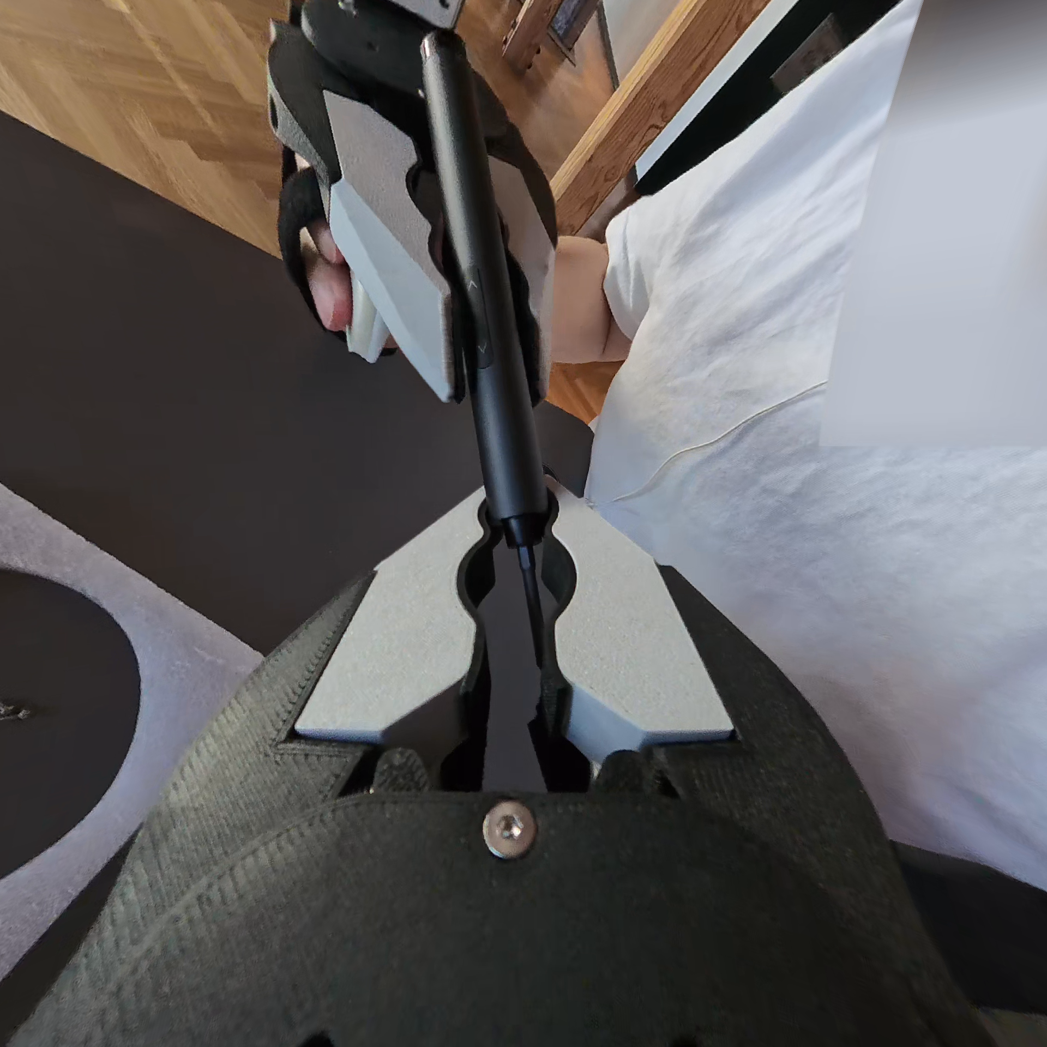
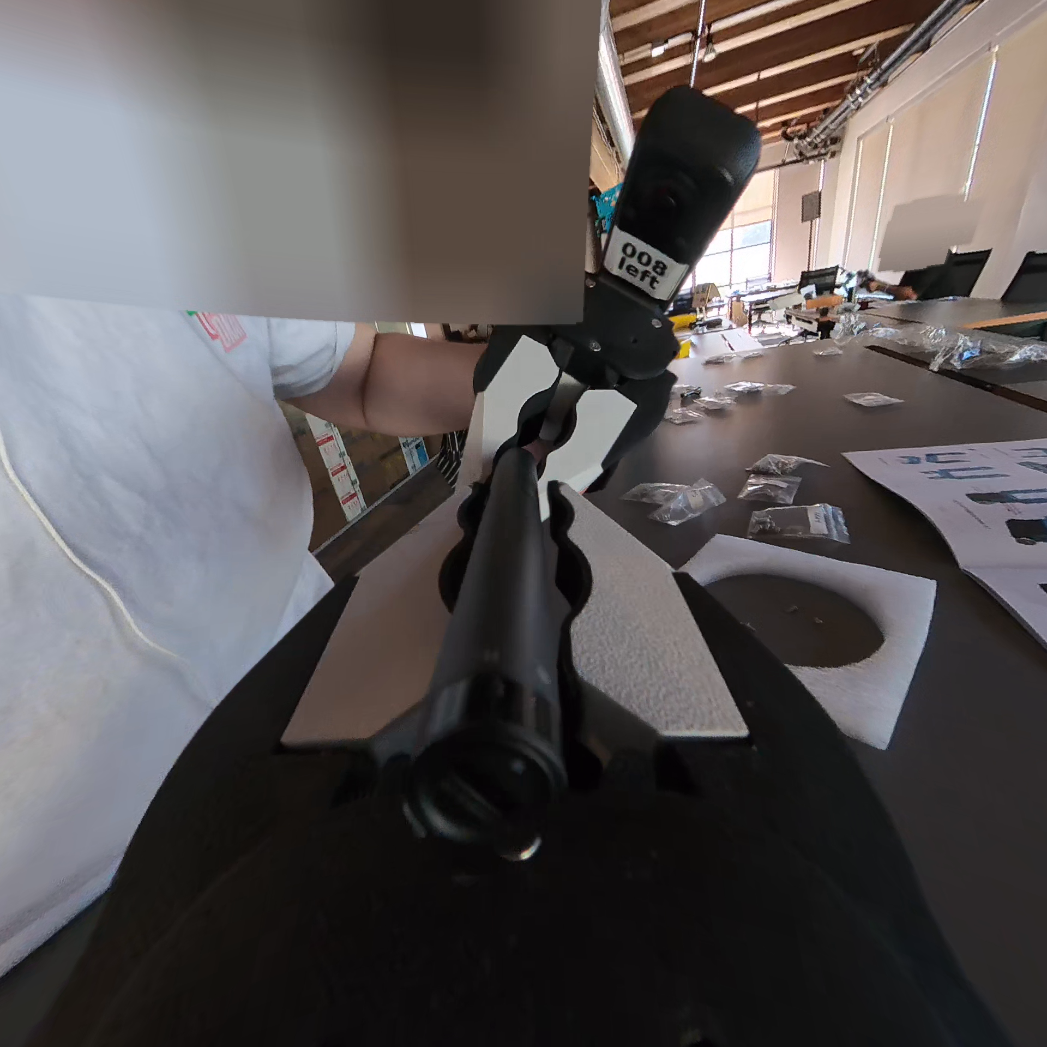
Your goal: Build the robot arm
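Observation:
A black pen-shaped electric screwdriver (image 1: 470,283) is held in the air between both grippers. My left gripper (image 1: 516,504) is shut around its front end, just behind the thin bit (image 1: 532,606), which lies between the grey fingers (image 1: 408,640). My right gripper (image 2: 515,490) is shut on the screwdriver's body (image 2: 504,595), with the rear cap close to the camera. The right gripper also shows farther off in the left wrist view (image 1: 493,391). The left gripper faces me in the right wrist view (image 2: 532,459).
A dark table (image 2: 850,408) lies below, bearing a white foam piece with a round hole (image 2: 884,691), several small plastic bags of parts (image 2: 799,521) and a printed paper sheet (image 2: 974,498). A person in a white shirt (image 1: 793,396) stands close. Wooden floor (image 1: 141,85) shows beyond. Left and right tips are no more than a few centimetres apart.

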A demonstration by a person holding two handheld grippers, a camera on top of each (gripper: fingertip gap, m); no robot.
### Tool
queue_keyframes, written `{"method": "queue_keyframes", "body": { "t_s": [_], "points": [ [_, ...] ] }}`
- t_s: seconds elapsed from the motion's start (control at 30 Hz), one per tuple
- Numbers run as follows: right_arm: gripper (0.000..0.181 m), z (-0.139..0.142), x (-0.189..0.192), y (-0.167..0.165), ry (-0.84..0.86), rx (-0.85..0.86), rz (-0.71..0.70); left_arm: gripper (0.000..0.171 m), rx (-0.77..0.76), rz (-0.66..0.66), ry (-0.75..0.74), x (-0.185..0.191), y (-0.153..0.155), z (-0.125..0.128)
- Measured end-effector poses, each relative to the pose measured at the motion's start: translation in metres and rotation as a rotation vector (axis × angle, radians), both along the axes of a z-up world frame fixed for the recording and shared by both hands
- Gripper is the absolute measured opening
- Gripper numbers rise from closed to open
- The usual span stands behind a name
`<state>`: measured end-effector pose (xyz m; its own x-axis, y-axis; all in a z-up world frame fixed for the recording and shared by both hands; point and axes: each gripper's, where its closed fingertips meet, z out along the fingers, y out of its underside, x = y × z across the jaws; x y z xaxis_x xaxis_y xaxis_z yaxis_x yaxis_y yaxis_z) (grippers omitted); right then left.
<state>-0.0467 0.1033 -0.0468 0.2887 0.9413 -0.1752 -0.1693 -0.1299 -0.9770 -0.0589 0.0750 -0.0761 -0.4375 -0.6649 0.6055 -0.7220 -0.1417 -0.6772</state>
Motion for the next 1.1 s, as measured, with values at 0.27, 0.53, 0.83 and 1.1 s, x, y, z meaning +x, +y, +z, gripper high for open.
{"method": "queue_keyframes", "body": {
  "t_s": [0.27, 0.53, 0.83, 1.1],
  "points": [
    [0.021, -0.006, -0.006, 0.003, 0.023, -0.055, 0.01, 0.009, -0.006, 0.011, 0.026, 0.0, 0.004, -0.007],
    [0.017, -0.01, -0.01, 0.008, -0.008, -0.043, 0.004, 0.009, 0.005, 0.015, 0.049, -0.002, 0.005, -0.014],
    [0.017, -0.024, 0.022, 0.054, -0.252, 0.003, -0.237, 0.03, 0.114, 0.425, -0.003, -0.027, 0.089, -0.022],
    [0.018, -0.05, 0.029, 0.089, -0.563, 0.014, -0.389, 0.028, 0.116, 0.772, -0.168, -0.077, 0.127, -0.019]
  ]
}}
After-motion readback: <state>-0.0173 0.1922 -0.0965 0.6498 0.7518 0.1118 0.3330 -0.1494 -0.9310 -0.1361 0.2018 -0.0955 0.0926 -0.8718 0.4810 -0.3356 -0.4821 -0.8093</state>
